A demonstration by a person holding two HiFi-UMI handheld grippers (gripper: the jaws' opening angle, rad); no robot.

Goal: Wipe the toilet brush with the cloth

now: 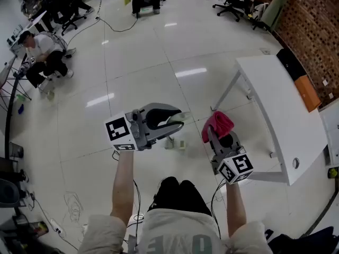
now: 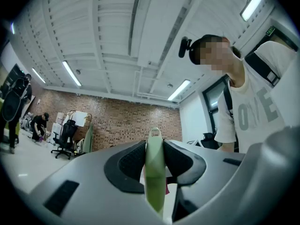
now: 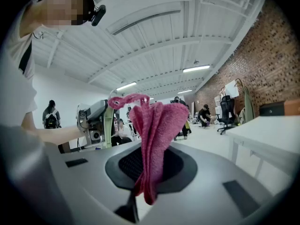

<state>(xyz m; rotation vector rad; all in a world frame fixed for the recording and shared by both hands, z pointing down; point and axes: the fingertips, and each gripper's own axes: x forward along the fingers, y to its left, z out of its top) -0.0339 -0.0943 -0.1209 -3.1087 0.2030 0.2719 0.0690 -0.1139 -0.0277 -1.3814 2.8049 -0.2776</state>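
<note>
Plainly, both grippers are held out over the glossy tiled floor (image 1: 148,62), side by side and apart; the left gripper (image 1: 172,123) has its jaws clenched on the pale green handle of the toilet brush (image 1: 184,115), which in the left gripper view stands upright between the dark pads (image 2: 129,165) as a narrow strip (image 2: 154,172) with a rounded tip; the brush head cannot be made out. The right gripper (image 1: 216,136) has its jaws clamped on the pink cloth (image 1: 218,123); in the right gripper view the cloth (image 3: 157,135) rises in folds above the pads and a short tail hangs below them. A white counter (image 1: 275,105) stands just to the right of the right gripper, near the brick wall (image 1: 318,30).
</note>
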